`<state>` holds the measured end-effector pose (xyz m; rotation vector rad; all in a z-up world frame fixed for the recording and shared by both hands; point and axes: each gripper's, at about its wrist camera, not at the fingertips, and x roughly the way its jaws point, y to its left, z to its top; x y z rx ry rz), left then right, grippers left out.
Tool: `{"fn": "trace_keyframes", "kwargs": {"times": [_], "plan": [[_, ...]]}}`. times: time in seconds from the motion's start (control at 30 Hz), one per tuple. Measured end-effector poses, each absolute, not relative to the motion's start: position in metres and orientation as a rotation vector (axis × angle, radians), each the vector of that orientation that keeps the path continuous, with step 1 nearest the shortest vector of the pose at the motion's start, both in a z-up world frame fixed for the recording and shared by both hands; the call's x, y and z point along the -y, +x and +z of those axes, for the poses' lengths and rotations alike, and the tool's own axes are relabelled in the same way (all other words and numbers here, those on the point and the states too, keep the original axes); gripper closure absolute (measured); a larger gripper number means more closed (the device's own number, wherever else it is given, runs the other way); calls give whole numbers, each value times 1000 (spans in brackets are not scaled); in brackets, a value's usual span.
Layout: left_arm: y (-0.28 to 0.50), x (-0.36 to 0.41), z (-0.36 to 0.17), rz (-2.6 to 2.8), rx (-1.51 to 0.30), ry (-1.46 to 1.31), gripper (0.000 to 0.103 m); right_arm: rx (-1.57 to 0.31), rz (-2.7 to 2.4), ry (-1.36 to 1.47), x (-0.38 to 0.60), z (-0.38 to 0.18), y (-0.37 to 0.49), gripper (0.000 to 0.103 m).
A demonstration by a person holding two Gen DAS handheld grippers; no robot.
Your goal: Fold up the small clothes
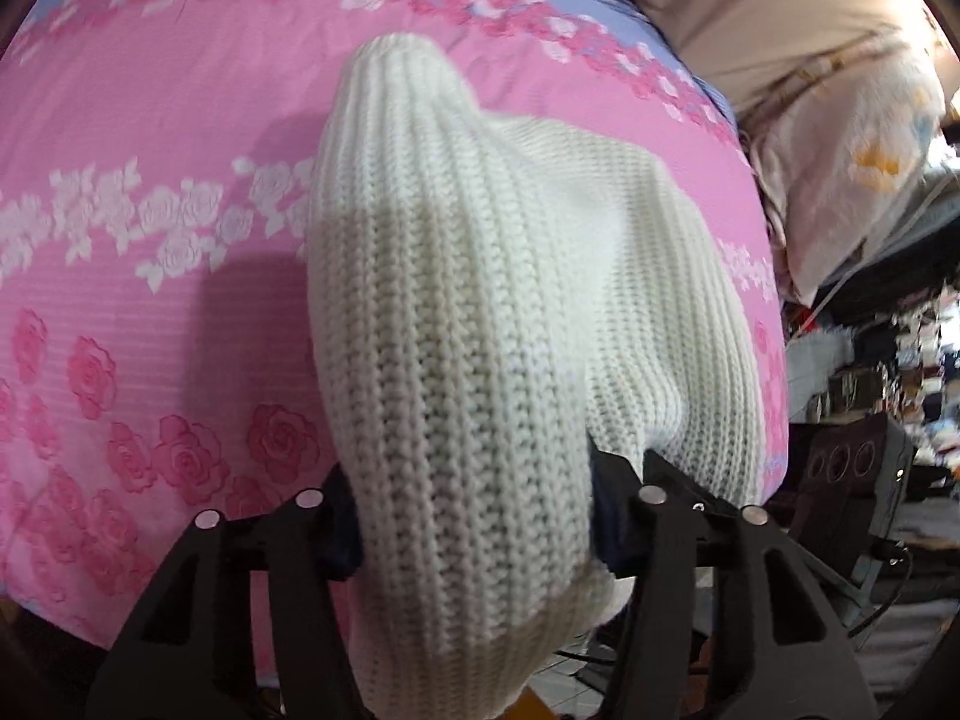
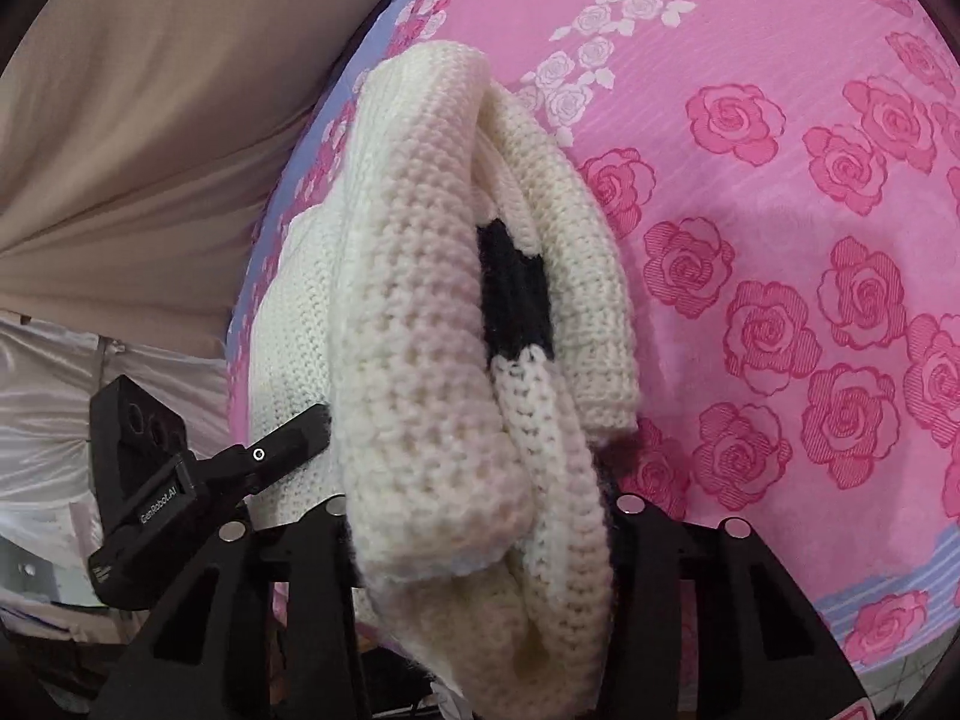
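Up close in the left wrist view, the left claw [image 1: 474, 516] clenches a bunched fold of the white sweater [image 1: 480, 276] over the pink bed [image 1: 150, 276]; clutter sits at right. Seen from the right wrist, the right claw [image 2: 480, 534] likewise pinches the sweater [image 2: 420, 324], black patch [image 2: 516, 294] showing.

text: "GenRobot.AI", white print | on: black body of left gripper [image 2: 157, 501], seen from right wrist view | left wrist view: nothing readable | other marks on it: too small to read
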<state>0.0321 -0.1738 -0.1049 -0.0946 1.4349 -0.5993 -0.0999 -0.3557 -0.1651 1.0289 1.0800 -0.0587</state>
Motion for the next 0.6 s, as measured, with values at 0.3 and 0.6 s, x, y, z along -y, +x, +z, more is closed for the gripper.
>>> {"fn": "trace_keyframes", "kwargs": {"times": [0.3, 0.6], "plan": [[-4, 192, -8, -726, -1316, -4, 51, -929, -79, 922, 353, -69, -138, 67], [-26, 181, 94, -843, -1055, 1, 51, -720, -105, 774, 340, 33, -164, 67]]}}
